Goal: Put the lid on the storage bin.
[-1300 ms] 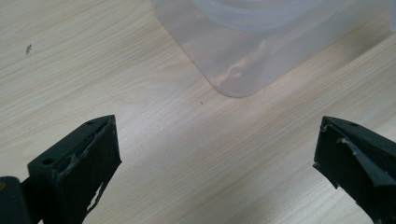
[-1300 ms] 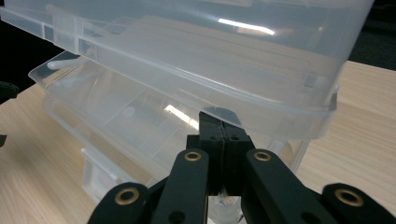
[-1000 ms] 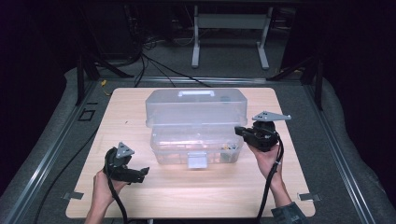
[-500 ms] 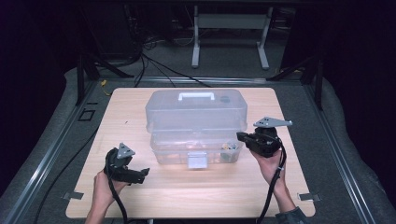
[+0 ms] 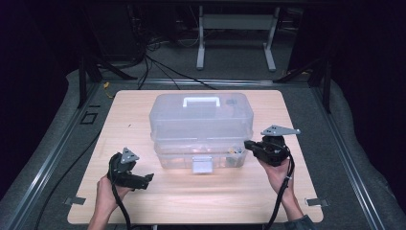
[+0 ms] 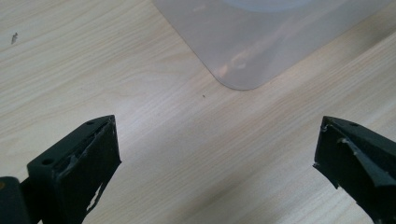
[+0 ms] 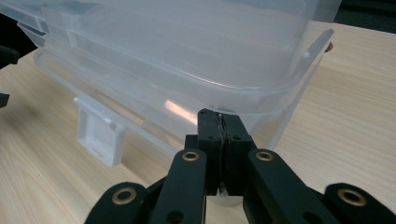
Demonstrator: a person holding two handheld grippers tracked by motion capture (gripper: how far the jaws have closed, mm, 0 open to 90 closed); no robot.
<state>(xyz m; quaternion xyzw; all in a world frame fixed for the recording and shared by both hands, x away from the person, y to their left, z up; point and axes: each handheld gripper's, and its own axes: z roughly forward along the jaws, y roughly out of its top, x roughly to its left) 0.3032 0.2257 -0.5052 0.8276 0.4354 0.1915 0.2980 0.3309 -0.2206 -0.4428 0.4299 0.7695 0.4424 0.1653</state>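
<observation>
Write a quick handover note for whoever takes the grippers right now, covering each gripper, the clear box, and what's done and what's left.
Left gripper: open, holding nothing, low over the table near the box's front left corner.
Right gripper: shut, tips at the front right corner of the clear box, just under the lid's rim.
Box sits mid-table, front latch down, lid closed.
Done: approach. Left: probably opening the lid.

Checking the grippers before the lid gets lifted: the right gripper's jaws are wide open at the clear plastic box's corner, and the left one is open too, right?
Not quite. The right gripper is shut, jaws pressed together at the clear plastic box, as the right gripper view shows. The left gripper is indeed open.
</observation>
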